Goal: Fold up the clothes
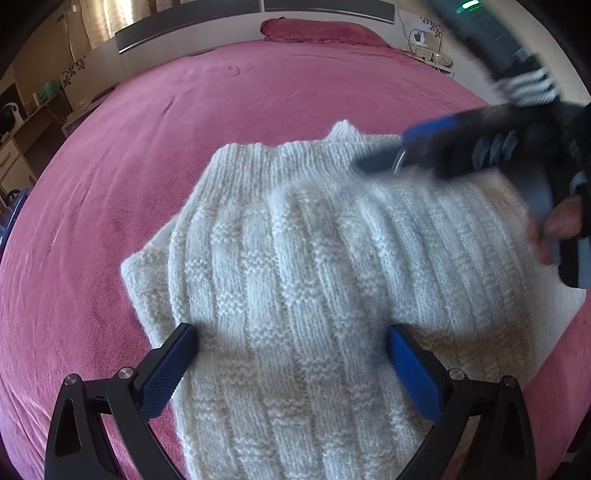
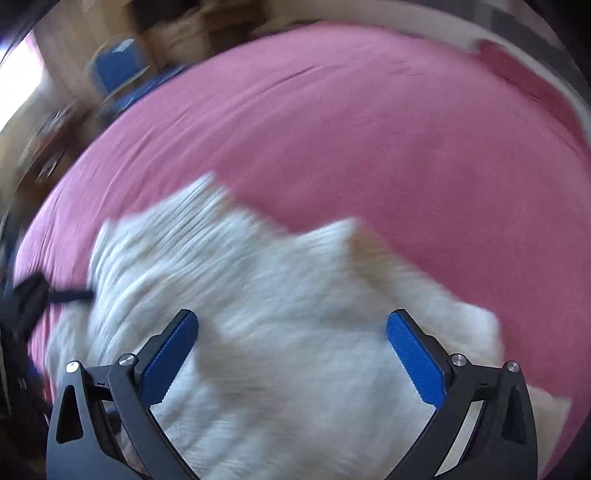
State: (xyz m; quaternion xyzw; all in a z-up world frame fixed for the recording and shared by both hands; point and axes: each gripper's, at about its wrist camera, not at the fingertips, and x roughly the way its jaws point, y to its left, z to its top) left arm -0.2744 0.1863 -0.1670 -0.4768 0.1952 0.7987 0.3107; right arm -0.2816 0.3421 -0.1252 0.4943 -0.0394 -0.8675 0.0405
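A cream knitted sweater [image 1: 295, 266] lies partly folded on the pink bed [image 1: 147, 147]. My left gripper [image 1: 291, 332] hovers over its near part, open, nothing between its blue pads. In the left wrist view the right gripper [image 1: 384, 162] shows blurred at the upper right over the sweater's far edge, held by a hand [image 1: 554, 225]. In the right wrist view, motion-blurred, my right gripper [image 2: 291, 321] is open above the sweater [image 2: 277, 295], empty. The left gripper [image 2: 33, 295] shows dark at that view's left edge.
A pink pillow [image 1: 321, 31] lies by the headboard [image 1: 192, 18]. Shelves and furniture [image 1: 22, 136] stand left of the bed. A blue chair [image 2: 118, 70] stands beyond the bed's far side. Bare pink sheet [image 2: 406, 129] spreads around the sweater.
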